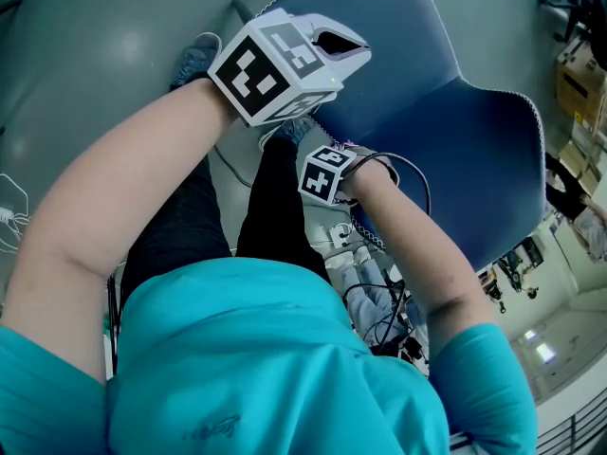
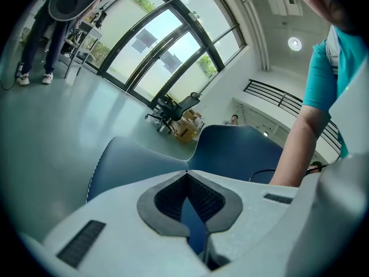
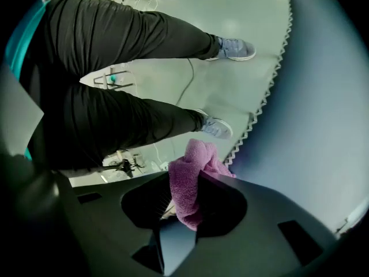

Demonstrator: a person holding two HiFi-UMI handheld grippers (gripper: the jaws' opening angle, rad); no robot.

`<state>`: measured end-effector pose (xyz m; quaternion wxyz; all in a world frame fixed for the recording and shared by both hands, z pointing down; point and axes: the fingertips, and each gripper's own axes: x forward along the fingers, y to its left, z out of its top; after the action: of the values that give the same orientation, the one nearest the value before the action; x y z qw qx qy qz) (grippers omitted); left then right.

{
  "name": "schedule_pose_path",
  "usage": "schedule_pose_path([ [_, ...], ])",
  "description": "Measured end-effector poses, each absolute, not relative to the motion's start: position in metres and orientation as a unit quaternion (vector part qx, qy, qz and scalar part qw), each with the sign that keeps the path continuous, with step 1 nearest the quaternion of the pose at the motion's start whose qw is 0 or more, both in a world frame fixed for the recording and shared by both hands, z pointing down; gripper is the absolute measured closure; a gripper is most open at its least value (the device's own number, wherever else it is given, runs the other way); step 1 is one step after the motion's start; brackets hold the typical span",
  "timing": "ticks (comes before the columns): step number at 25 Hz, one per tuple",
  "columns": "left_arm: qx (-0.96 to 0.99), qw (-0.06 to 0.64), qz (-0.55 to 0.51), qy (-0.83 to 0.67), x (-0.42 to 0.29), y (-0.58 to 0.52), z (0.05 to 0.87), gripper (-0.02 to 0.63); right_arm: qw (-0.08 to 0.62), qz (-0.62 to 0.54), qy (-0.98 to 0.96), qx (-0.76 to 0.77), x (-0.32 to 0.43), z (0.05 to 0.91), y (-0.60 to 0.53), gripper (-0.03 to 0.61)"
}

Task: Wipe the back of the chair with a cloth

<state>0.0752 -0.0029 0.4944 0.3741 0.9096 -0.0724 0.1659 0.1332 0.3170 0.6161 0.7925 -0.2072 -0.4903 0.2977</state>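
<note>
The right gripper (image 3: 185,180) pinches the pink cloth (image 3: 196,157) lengthwise along its jaws, its end poking past the tips beside the chair (image 3: 323,126). The left gripper (image 2: 185,173) is clenched, empty.

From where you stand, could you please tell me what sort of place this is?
Probably an open office or lab hall: a tall glass window wall, a swivel office chair beside cardboard boxes, and a balcony railing.
</note>
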Motion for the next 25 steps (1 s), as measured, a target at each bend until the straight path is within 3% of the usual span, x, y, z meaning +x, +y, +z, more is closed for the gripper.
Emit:
schedule_pose_path([
  [9, 0.91, 0.372, 0.168, -0.073, 0.065, -0.005, 0.493, 0.618, 0.695, 0.409, -0.569, -0.161, 0.054, 0.585, 0.297, 0.465],
  [25, 0.921, 0.356, 0.14, -0.076, 0.042, -0.012, 0.36, 0.618, 0.617, 0.46, -0.636, 0.054, 0.113, 0.489, 0.214, 0.465],
])
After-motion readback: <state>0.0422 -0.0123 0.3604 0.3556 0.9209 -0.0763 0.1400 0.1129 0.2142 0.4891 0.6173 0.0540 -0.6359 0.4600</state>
